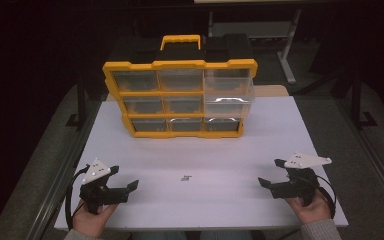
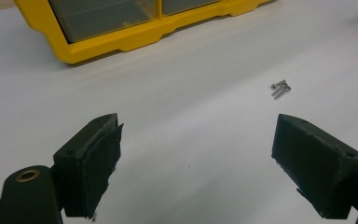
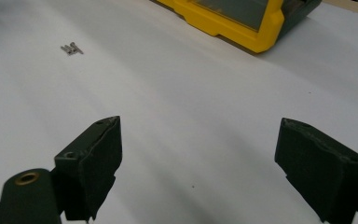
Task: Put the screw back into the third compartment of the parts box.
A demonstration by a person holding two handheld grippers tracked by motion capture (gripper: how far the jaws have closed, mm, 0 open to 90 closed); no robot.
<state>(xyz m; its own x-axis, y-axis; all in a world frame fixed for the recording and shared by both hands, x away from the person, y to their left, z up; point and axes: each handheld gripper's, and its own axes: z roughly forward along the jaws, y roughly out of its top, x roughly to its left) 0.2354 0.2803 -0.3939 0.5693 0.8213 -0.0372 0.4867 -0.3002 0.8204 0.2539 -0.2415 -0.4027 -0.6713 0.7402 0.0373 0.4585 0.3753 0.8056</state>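
A few small metal screws (image 1: 186,177) lie together on the white table (image 1: 190,150), midway between my two grippers. In the left gripper view the screws (image 2: 280,88) lie ahead and to the right; in the right gripper view the screws (image 3: 71,48) lie far ahead on the left. My left gripper (image 1: 126,180) rests low at the front left, jaws wide apart and empty. My right gripper (image 1: 271,174) sits at the front right, also open with nothing between its jaws. A yellow drawer organizer (image 1: 180,97) stands upright at the back, one clear drawer (image 1: 228,95) on its right pulled out.
The organizer's yellow lower corner (image 2: 98,46) shows at the top of the left gripper view, and its other corner (image 3: 242,28) in the right gripper view. A metal frame (image 1: 80,100) flanks the table. Bare tabletop (image 1: 205,145) lies between organizer and screws.
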